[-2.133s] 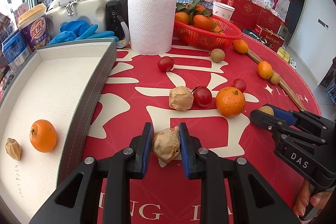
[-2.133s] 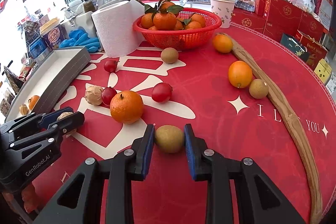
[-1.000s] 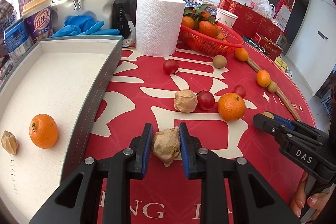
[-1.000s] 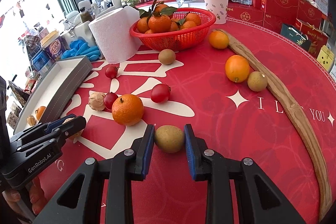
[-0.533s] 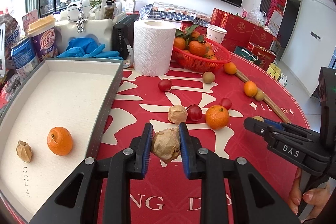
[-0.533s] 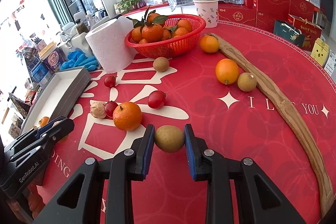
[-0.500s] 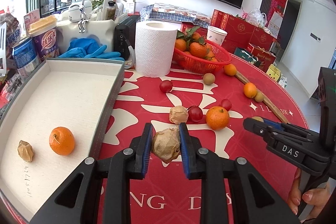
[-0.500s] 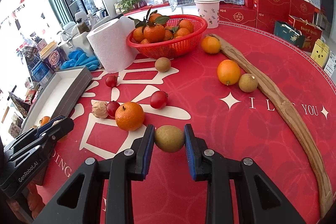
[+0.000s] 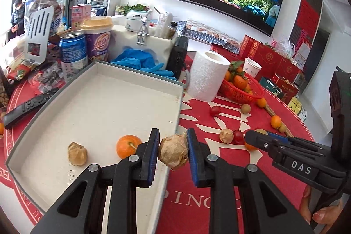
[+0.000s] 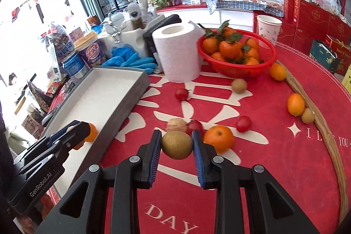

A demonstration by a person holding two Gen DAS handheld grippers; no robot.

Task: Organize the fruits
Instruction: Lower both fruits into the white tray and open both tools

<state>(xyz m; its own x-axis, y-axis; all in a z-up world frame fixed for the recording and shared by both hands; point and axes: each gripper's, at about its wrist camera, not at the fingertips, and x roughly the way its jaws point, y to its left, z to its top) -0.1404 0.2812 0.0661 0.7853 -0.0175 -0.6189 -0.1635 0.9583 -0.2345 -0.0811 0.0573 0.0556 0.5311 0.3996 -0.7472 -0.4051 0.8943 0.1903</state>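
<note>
My left gripper (image 9: 173, 151) is shut on a papery brown husk fruit (image 9: 173, 152), held above the right rim of the grey tray (image 9: 105, 102). The tray holds an orange (image 9: 127, 145) and another husk fruit (image 9: 77, 153). My right gripper (image 10: 176, 145) is shut on a brown kiwi (image 10: 176, 144), held above the red tablecloth. The right gripper also shows in the left wrist view (image 9: 258, 139), and the left gripper in the right wrist view (image 10: 79, 128) over the tray (image 10: 131, 89).
A red basket of oranges (image 10: 237, 54), a paper roll (image 10: 177, 52), cherry tomatoes (image 10: 181, 94), an orange (image 10: 219, 138), kiwis (image 10: 239, 85) and small oranges (image 10: 295, 104) lie on the cloth. Blue gloves (image 9: 140, 60), cans and a remote (image 9: 26, 106) crowd the tray's far side.
Both grippers have risen and moved left with their fruit. The left one now hangs over the tray's right rim; the right one has come nearer the tray.
</note>
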